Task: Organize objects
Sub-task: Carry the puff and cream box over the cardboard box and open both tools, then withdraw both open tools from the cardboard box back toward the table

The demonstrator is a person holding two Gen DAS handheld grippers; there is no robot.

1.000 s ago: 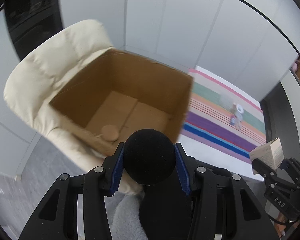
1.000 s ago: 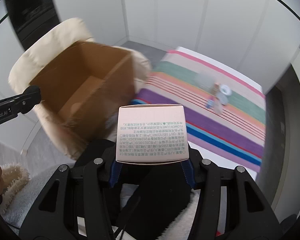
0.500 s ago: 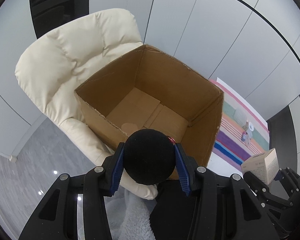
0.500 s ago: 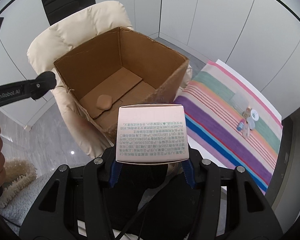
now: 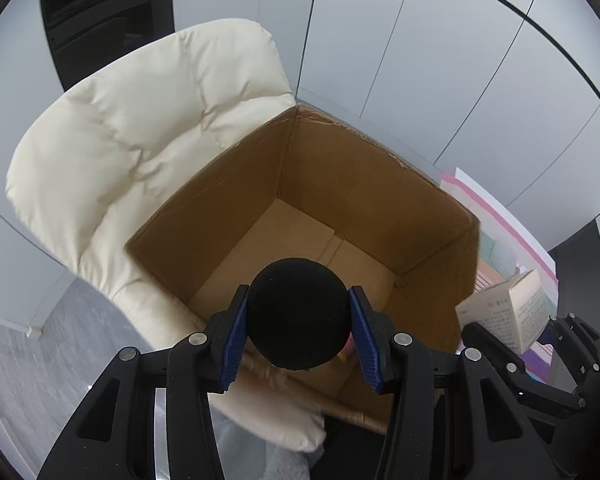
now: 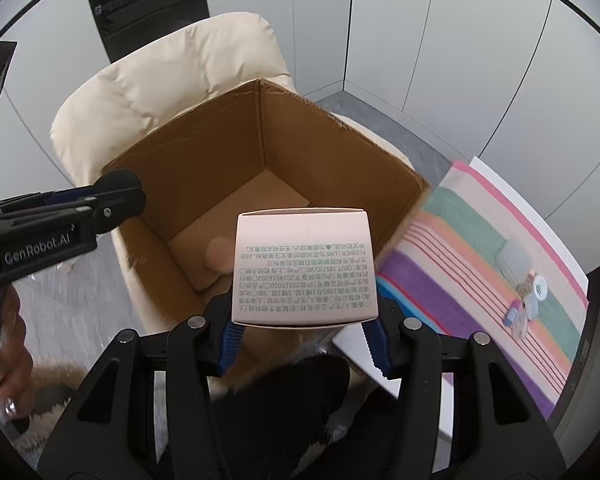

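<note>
An open brown cardboard box [image 5: 236,200] [image 6: 204,148] sits on a cream padded chair [image 5: 132,120] [image 6: 172,76]. My left gripper [image 5: 298,334] is shut on a black foam ball [image 5: 298,312] and holds it above the box's near rim. My right gripper [image 6: 302,334] is shut on a pale pink printed carton [image 6: 304,268], held above the box's near right corner; the carton also shows in the left wrist view [image 5: 508,312]. A tan round object [image 6: 218,254] lies on the box floor. The left gripper also shows in the right wrist view [image 6: 116,196].
A striped cloth [image 6: 480,248] covers a surface to the right of the chair, with a few small items [image 6: 528,296] on it. Grey wall panels stand behind. A fluffy rug [image 6: 48,388] lies on the grey floor at lower left.
Both grippers have moved forward and closer to the box, which now looks larger and sits under the held ball and carton. Both grips are unchanged.
</note>
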